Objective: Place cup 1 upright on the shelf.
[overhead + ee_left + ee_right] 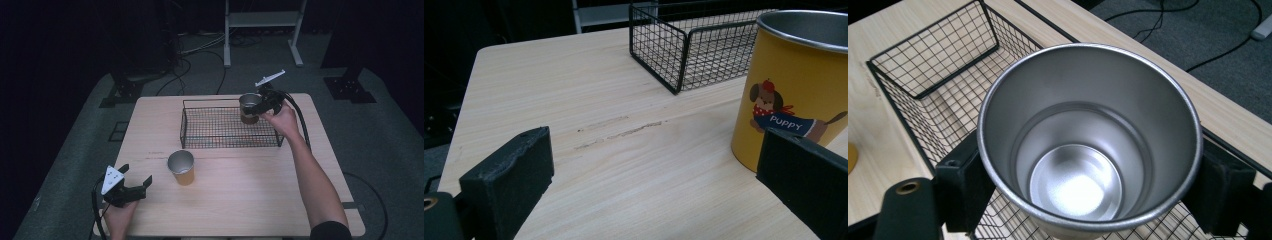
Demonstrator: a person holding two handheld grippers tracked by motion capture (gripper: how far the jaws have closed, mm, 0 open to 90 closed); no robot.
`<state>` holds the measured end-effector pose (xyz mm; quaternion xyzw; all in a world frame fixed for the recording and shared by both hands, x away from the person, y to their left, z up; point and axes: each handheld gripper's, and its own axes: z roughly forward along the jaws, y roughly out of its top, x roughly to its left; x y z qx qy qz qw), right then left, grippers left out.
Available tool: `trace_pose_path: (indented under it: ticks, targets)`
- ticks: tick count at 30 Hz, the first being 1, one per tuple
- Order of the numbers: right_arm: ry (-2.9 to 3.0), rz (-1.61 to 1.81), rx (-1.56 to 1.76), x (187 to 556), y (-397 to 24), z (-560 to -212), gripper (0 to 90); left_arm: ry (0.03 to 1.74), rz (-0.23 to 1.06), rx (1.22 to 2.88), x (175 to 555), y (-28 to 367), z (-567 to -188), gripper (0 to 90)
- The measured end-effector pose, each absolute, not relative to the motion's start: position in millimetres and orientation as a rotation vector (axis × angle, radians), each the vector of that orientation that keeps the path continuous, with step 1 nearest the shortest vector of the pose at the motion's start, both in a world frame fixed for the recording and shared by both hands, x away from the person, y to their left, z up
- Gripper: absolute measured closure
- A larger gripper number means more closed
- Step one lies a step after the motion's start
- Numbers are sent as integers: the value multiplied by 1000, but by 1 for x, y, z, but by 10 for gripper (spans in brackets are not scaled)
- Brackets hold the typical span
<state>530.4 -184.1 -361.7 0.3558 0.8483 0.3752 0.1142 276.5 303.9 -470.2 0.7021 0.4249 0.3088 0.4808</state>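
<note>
Steel cup (1088, 145), round, shiny inside, clamped between right gripper (265, 102) jaws, hanging over the black wire basket's (186, 131) right end. Risk: its base clips the wire rim just beside the jaws and tips. Open mesh lies ahead. Left gripper (131, 182) jaws apart, empty, yellow puppy cup (796, 85) just beyond its right jaw.

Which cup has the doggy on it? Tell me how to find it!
Look at the wooden table first, then at the black wire basket on it. On the near side of the basket, out on the bare wood, stands the yellow cup. It has a cartoon puppy and the word PUPPY on its side, while the other cup is held over the basket by the right gripper.
</note>
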Motion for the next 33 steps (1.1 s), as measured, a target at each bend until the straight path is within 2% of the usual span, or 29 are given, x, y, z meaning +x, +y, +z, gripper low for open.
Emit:
trace_pose_path:
  ticks: [19,33]
  targets:
    - [2540,997,1083,536,-176,-403,176,1037,754,1714,276,305,-470,9]
    - [2571,903,1094,540,-171,-418,175,1039,755,1708,275,306,-470,9]
